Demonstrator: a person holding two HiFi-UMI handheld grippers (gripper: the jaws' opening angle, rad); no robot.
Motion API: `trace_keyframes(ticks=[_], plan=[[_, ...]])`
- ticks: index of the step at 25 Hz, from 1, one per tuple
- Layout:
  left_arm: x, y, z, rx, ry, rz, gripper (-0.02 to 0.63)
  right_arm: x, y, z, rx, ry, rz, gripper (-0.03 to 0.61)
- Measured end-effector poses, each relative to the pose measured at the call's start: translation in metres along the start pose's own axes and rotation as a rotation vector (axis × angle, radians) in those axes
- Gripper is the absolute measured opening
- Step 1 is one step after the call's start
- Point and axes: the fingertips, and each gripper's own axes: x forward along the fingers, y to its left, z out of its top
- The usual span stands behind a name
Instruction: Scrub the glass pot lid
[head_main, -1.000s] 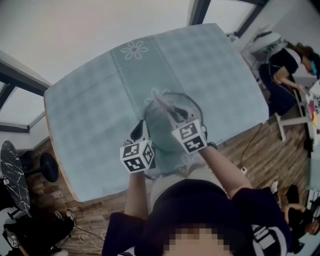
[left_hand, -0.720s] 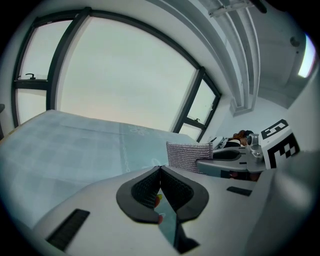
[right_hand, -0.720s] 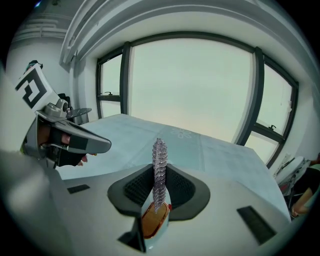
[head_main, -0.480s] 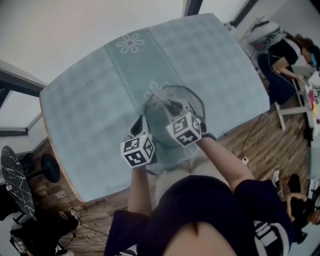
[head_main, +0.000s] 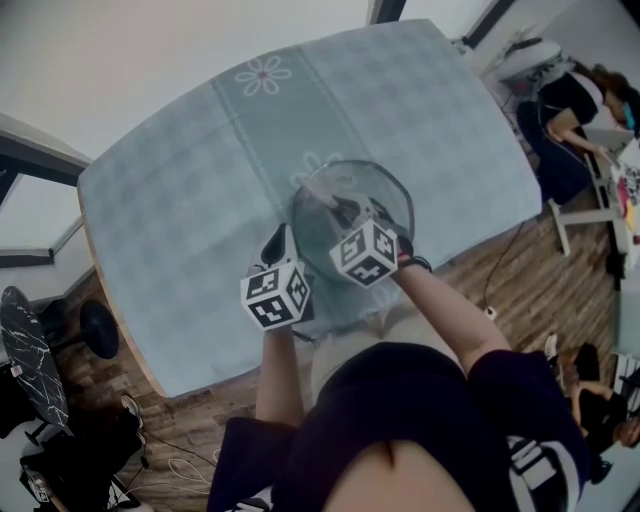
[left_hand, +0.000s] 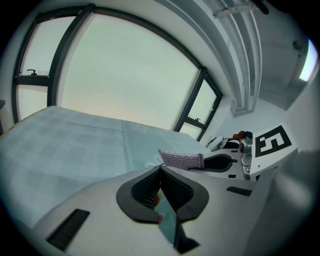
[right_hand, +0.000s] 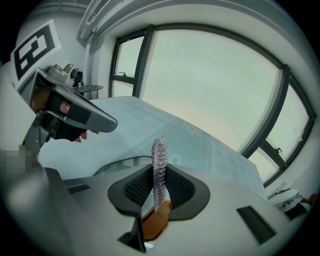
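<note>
Pale blue-green checked cloth with flower motifs is seen covering the table, and large windows are noted behind. The glass pot lid is located just off the table's centre toward 5 o'clock. It is round, clear and dark-rimmed, and the cloth pattern can be read through it. Whether it lies flat or is tilted off the cloth cannot be determined. Its near portion, toward 6 o'clock, is covered by the marker cube of the right gripper, and its knob cannot be made out. The left gripper is recorded clenched on the lid's rim at about 8 o'clock, a thin glass edge being pinched between ribbed black pads. The right gripper is recorded clamped on a scouring pad, a silvery woven mesh strip held edge-on between the jaws, over the lid. An orange-red patch below those jaws is not identifiable.
</note>
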Motion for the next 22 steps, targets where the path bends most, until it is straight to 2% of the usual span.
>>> trace_keyframes(ticks=[22], plan=[[-0.012,0.005,0.000,0.002,-0.006,0.004,0.002,0.007,0.046,-0.025,-0.136,0.085,0.116,0.077]])
